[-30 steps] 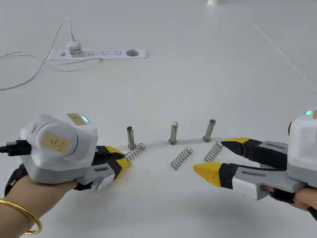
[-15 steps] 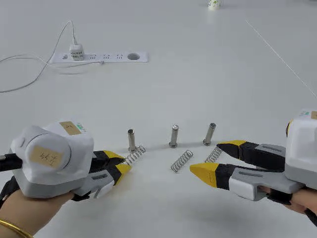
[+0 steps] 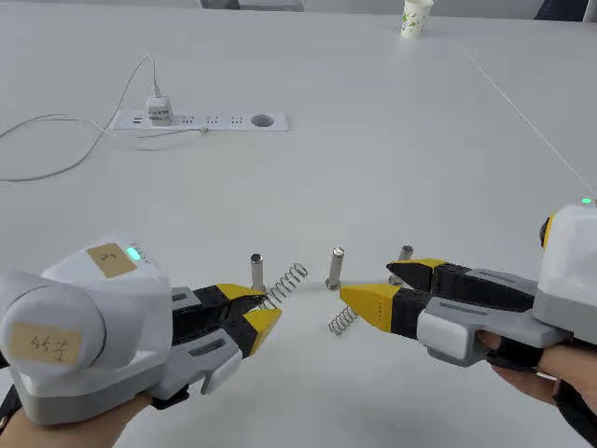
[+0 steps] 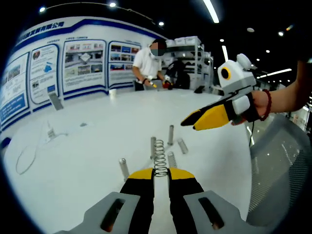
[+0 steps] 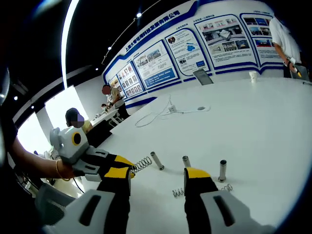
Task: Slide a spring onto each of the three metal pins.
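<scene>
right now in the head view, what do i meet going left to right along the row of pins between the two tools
left pin → spring gripped in the left tool → middle pin → right pin, partly behind the right tool

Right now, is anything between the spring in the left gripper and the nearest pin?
Nothing visible. The coiled steel spring held by the left gripper is right beside the leftmost upright silver pin.
</scene>
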Tool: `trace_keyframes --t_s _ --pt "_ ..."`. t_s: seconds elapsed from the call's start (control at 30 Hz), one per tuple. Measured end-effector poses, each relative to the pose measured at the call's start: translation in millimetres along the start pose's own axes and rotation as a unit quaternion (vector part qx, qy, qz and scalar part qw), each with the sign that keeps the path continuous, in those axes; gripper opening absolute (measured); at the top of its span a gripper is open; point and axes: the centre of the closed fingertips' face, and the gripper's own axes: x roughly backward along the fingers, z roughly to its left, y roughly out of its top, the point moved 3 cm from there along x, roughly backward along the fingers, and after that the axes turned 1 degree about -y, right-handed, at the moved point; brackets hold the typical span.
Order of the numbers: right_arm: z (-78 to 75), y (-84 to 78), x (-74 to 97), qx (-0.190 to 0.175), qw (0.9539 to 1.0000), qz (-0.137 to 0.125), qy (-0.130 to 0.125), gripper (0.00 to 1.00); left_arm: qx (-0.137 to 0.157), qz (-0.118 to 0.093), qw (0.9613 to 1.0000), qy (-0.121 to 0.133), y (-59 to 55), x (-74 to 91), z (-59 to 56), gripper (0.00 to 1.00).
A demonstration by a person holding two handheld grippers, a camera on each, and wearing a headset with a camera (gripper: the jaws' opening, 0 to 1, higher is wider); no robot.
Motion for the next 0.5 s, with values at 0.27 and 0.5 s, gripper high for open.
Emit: trace_keyframes --t_s 0.27,0.5 --pt "12.2 7.0 -3.6 -0.053 0.9979 -0.022 0.03 0.39 -0.018 -0.041 0.999 0.005 14.5 8.4 -9.6 0.1" --pt "21.2 11.4 -5.4 -0.093 0.9935 -0.036 0.054 0.33 -0.03 -0.071 0.997 -0.003 25.0 14.5 -17.0 0.1"
